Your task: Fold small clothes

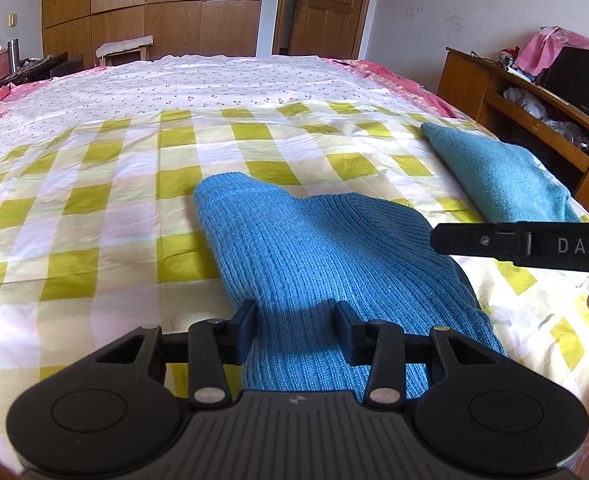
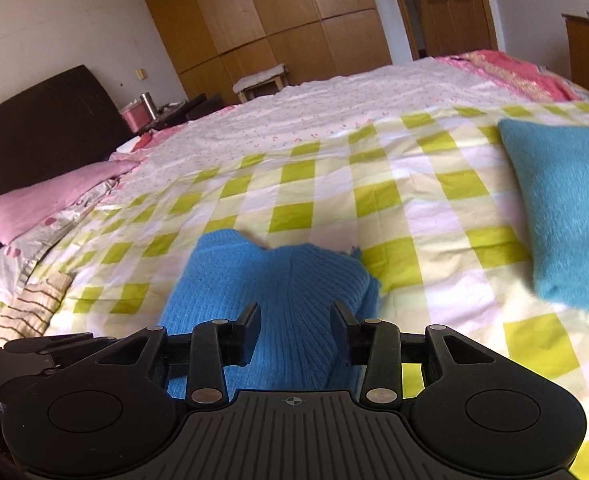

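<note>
The blue knit sweater [image 1: 318, 264] lay on the near part of the checked sheet [image 1: 94, 184], partly folded into a thick, rounded bundle that ran from the near edge out toward the middle of the bed. A second, fuzzier teal garment [image 1: 506, 172] sat already folded at the far right, well apart from it.

The left gripper [image 1: 296, 314] hung over the near end of the sweater with its jaws partway apart and the knit showing between them; whether the pads were pressing on the cloth could not be told. The right gripper [image 2: 296, 314] stood the same way in its own view, jaws partway apart over the blue knit, grip likewise unclear. In the left view one of its fingers [image 1: 478, 240] reached in from the right, above the sweater's right edge.

The step in hand looked like bringing the fold over and flattening it. To do it well, both grippers would need to take the same layer at matching spots on the near edge, lift together and level, and lay the cloth straight toward the far end. The thick ribbed knit would likely spring back, so a press along the crease afterwards should help.
</note>
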{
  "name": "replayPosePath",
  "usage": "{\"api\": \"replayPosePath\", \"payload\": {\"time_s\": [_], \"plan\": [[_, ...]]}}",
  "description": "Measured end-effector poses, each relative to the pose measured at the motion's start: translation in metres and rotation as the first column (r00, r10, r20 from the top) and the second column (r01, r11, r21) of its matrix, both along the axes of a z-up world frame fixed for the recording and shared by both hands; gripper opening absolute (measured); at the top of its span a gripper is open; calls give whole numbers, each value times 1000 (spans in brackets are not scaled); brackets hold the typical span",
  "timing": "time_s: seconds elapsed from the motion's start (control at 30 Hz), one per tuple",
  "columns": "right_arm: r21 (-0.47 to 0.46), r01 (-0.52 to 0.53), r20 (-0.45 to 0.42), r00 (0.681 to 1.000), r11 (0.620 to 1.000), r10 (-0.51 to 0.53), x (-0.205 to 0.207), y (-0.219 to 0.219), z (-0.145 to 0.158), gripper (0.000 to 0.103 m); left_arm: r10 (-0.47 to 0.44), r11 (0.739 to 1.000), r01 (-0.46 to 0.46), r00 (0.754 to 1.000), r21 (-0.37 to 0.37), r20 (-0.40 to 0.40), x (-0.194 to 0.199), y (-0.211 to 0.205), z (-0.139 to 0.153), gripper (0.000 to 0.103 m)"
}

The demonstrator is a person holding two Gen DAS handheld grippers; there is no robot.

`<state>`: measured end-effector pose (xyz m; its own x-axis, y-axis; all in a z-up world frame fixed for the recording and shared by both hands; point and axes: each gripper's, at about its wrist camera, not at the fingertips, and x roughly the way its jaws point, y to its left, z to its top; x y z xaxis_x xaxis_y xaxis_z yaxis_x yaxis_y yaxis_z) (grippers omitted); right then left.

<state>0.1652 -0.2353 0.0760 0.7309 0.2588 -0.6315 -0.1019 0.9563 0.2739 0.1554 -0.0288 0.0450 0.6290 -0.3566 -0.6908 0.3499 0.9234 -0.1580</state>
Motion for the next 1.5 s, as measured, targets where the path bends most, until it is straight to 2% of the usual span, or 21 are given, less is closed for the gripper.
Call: {"api": "replayPosePath", "payload": {"time_s": [0.1,0.27,0.43,0.6,0.77,0.83,0.97,1.1,1.23,1.4,1.5], "plan": [[-19,-44,5,999,999,44,12,12,-3,30,-3,999,2,1000,32,17,-3,-5,1,46],[-115,-27,-106,994,993,15,18,10,-36,20,4,999,-5,1000,37,24,-7,-6,6,46],[-103,14,-86,996,995,-23,1,2,-23,21,37,999,-38,999,37,27,-16,-6,10,47],[-113,22,-20,1000,993,-24,-42,9,-1,26,67,997,-69,997,45,32,-34,-4,11,51],[-113,23,-20,999,993,-25,-80,20,1,27,114,991,-116,993,65,42,-54,-2,7,63],[-135,27,-28,999,990,-31,-89,25,-2,32,123,988,-127,991,82,52,-62,-3,6,66],[-138,35,-45,998,990,-41,-98,29,-9,34,137,987,-140,990,73,44,-72,-2,2,72],[-143,41,-44,998,989,-47,-102,33,-12,38,143,983,-148,988,106,57,-82,-5,0,81],[-140,42,-51,997,989,-49,-105,35,-15,38,145,986,-150,987,79,65,-88,-3,2,84],[-126,51,-49,997,991,-58,-109,35,-15,38,163,979,-171,984,114,78,-91,-5,6,89],[-119,53,-48,997,991,-59,-110,34,-15,38,175,978,-183,982,102,77,-93,-3,7,90]]}}
